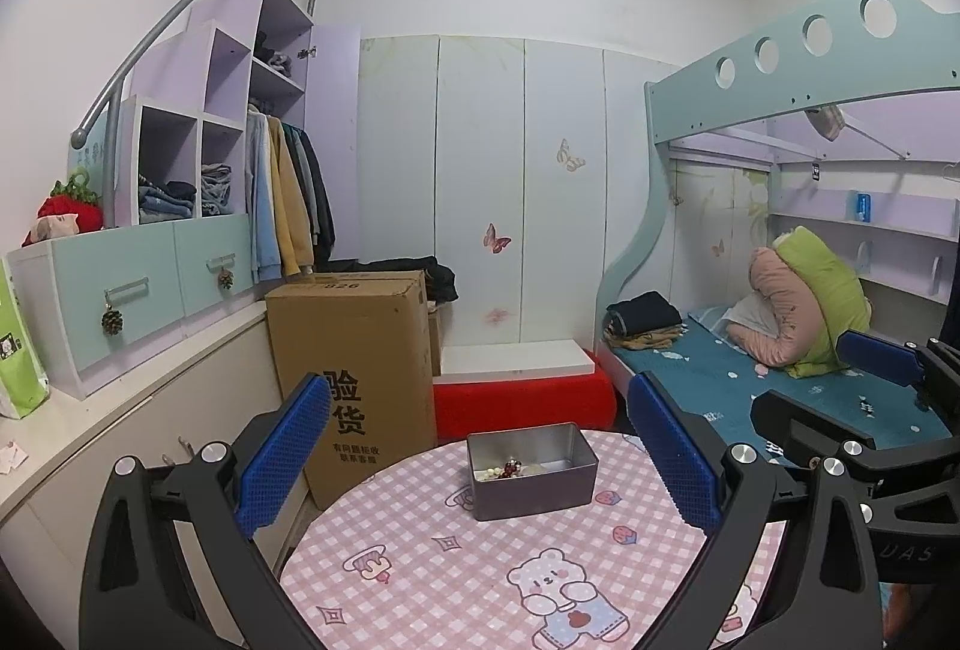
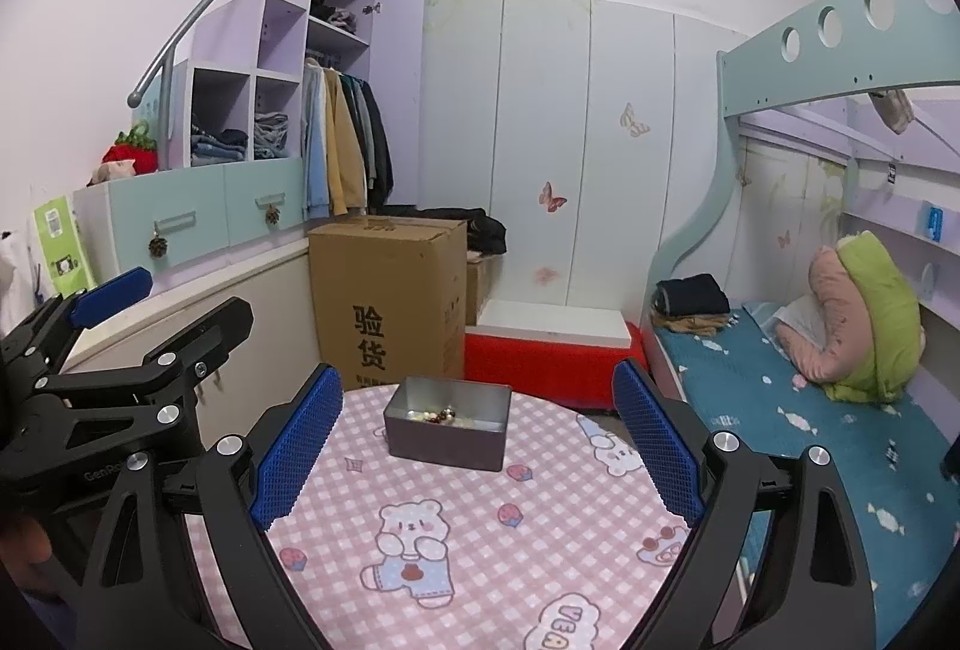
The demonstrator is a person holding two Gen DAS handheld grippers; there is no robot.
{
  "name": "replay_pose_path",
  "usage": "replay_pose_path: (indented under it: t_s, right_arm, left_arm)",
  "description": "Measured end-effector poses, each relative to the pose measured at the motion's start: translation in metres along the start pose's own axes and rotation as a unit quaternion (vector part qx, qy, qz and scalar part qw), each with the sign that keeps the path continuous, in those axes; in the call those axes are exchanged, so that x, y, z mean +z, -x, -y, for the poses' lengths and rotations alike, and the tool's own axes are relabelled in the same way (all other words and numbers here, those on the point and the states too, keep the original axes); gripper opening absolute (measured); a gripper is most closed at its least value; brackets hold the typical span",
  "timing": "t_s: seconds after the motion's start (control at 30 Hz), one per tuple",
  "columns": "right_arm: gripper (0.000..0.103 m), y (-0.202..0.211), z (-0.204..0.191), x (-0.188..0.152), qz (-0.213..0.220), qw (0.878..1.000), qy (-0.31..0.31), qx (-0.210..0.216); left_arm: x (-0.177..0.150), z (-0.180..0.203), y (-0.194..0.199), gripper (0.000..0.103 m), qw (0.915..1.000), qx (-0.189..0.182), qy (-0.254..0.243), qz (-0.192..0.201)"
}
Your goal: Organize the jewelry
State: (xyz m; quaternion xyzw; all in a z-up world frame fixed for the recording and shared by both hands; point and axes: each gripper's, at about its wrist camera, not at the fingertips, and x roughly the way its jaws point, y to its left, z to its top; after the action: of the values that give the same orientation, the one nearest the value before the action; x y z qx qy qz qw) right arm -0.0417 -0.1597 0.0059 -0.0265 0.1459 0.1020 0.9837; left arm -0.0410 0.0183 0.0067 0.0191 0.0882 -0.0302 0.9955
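On my left wrist view the left gripper [image 1: 480,446] fills the lower part of the frame, its two blue-padded fingers spread wide with nothing between them but open air. Just beyond and between the fingers, at lower centre, sits the metal tin [image 1: 531,470] on the round table [image 1: 420,560] with its pink checked, bear-printed cover. Inside the tin I can make out the jewelry [image 1: 510,469] — a small heap of pale and dark red beads lying on the bottom, near the tin's left side; I cannot tell the single pieces apart.

On my right wrist view the right gripper [image 2: 477,452] sits at the bottom of the frame in the same way, jaws wide apart and holding nothing. The tin [image 2: 447,422] stands at centre, just past the fingertips, and the beads [image 2: 441,416] show in its middle. At the left edge of this frame I see the other gripper [image 2: 108,326] from the side, also with its jaws apart.

Behind the table, centre left in both views, stands a tall cardboard box [image 1: 354,368], with a red stool-like block [image 1: 522,398] to its right. A bunk bed [image 2: 780,398] with a blue sheet runs along the right side.
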Motion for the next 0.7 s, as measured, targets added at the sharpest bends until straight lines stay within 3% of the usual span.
replay_pose_path:
  t_s: [0.7]
  right_arm:
    - [0.089, -0.0061, -0.0006, -0.0060, -0.006, 1.000, -0.003, 0.001]
  left_arm:
    - [-0.0021, -0.0005, -0.0065, 0.096, 1.0000, 0.004, -0.007, -0.002]
